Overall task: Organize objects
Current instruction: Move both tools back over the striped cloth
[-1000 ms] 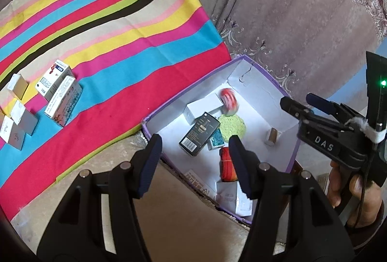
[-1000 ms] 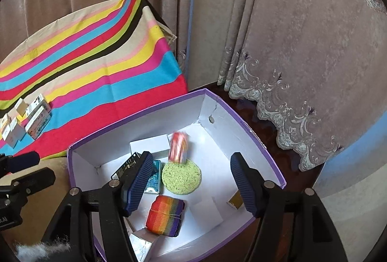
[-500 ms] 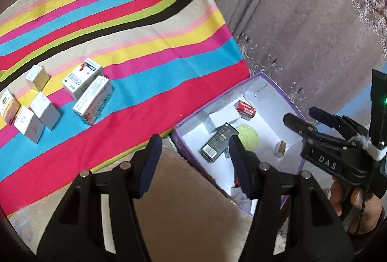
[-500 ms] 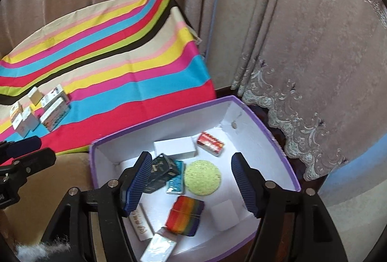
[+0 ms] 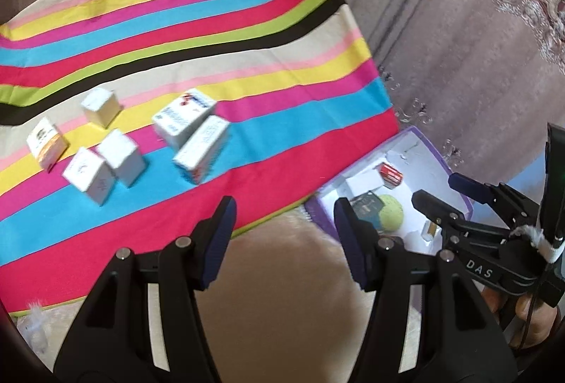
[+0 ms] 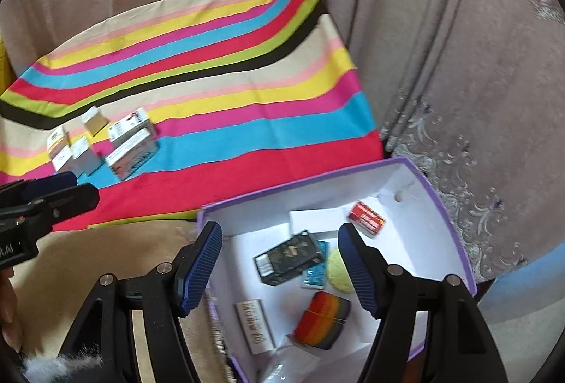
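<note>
Two hand-held grippers, left and right, hang spread and empty, the right above the purple-rimmed box already holding sorted items, while six small cartons wait farther off on the striped cloth, probably next for boxing

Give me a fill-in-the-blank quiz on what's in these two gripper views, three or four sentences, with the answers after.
1. The box holding sorted items has a rim coloured ____.
2. The small cartons not yet sorted sit on a ____ cloth.
3. The jaws of the left gripper and right gripper are both ____ and hold nothing.
4. The round sponge inside the box is coloured ____.

Answers: purple; striped; open; green
</note>
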{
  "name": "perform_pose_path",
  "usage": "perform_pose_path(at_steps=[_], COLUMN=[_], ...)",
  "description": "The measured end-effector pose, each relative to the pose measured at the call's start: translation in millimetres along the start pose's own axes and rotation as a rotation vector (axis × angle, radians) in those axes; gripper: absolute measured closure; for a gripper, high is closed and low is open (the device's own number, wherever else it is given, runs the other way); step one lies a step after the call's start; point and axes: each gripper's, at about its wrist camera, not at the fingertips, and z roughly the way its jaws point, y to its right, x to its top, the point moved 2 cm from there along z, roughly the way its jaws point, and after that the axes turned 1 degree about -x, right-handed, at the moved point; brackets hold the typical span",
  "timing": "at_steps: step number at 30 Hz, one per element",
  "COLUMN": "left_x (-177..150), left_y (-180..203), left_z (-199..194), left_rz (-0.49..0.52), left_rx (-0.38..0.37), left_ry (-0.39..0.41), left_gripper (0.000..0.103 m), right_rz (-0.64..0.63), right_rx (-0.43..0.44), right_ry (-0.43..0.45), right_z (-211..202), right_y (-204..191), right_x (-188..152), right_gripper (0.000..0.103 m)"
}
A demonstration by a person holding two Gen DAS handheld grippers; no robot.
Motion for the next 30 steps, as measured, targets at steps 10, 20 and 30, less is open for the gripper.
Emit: perform_pose_path(at_steps=[10,20,30], left_x=[-12,-15,-7], left_y=[-67,-122,-163], left_z=[-21,-30,-9], left_rz=[-0.103,-0.145,-0.134], left_rx=[0.052,0.103,0.144], left_ry=[0.004,-0.022,-0.105], left_gripper=[0.042,0.042,0.041], right_rz=[-0.082,-0.174,-0.281], right_rx=[0.094,0.154,0.213], right_ry=[-0.007,-0.021,-0.063], right_z=[3,15,48], right_y=[-57,-105,-143], right_x=[12,22,35], right_gripper=[0.034,0.034,0.033])
